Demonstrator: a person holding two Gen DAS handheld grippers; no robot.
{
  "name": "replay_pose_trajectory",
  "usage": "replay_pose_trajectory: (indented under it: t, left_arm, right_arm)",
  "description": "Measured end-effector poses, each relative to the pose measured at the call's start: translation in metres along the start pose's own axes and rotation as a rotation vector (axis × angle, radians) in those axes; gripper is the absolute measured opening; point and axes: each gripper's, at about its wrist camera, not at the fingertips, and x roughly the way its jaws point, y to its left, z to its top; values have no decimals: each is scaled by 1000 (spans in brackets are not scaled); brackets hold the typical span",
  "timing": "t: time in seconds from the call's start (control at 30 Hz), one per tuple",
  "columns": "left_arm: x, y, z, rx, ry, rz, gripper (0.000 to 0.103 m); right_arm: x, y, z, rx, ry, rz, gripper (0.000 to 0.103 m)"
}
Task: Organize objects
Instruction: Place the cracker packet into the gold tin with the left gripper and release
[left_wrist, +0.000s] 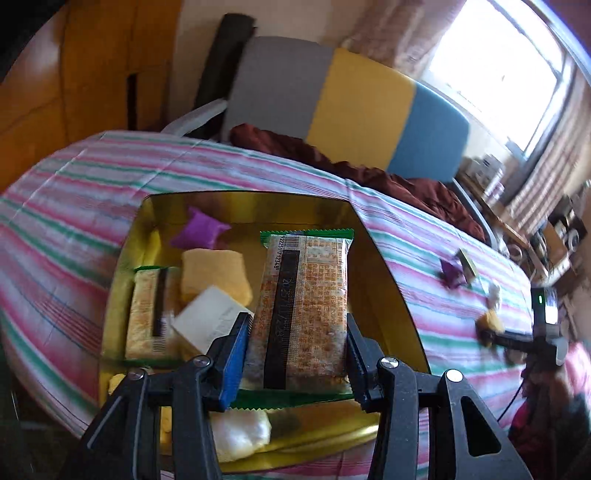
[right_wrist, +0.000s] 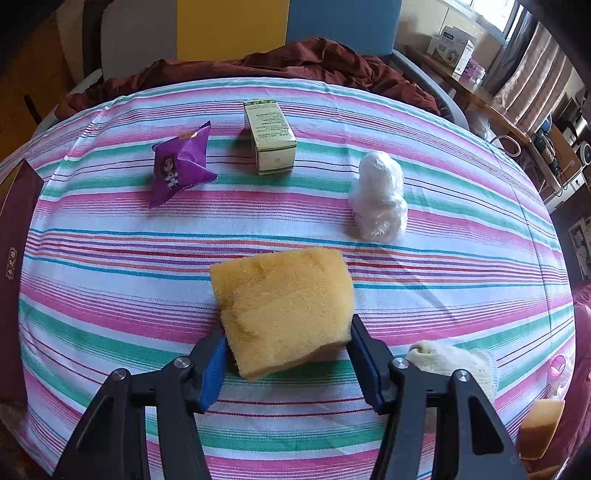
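My left gripper (left_wrist: 295, 350) is shut on a green-edged cracker packet (left_wrist: 303, 306) and holds it over an open gold box (left_wrist: 384, 266). The box holds a second cracker packet (left_wrist: 147, 314), a yellow sponge (left_wrist: 214, 277), a white carton (left_wrist: 210, 321), a purple pouch (left_wrist: 201, 229) and a white wad (left_wrist: 240, 432). My right gripper (right_wrist: 288, 354) is shut on a yellow sponge (right_wrist: 284, 310) just above the striped cloth (right_wrist: 110, 277). Beyond it lie a purple pouch (right_wrist: 181, 166), a small green-and-cream carton (right_wrist: 269, 136) and a white plastic-wrapped bundle (right_wrist: 380, 199).
The gold box's dark red side (right_wrist: 14, 229) shows at the left edge of the right wrist view. A white glove (right_wrist: 458, 365) and an orange sponge piece (right_wrist: 539, 428) lie at the right. A brown blanket (right_wrist: 295, 59) and a grey, yellow and blue seat back (left_wrist: 332, 92) stand behind the table.
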Motion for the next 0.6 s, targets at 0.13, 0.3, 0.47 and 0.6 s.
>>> replay_pose_trajectory:
  t: [0.13, 0.3, 0.47, 0.6]
  left_arm:
    - [6, 17, 16, -109, 9, -32, 48]
    - [19, 13, 36, -132, 6, -17, 48]
    - [47, 15, 56, -220, 56, -5, 48]
    - [72, 21, 64, -310, 104, -7, 48]
  right_arm:
    - [2, 1, -1, -1, 0, 0, 60]
    - [2, -1, 0, -9, -1, -6, 60]
    - [-1, 0, -3, -12, 0, -9, 60]
    - [-1, 0, -3, -10, 0, -8, 60]
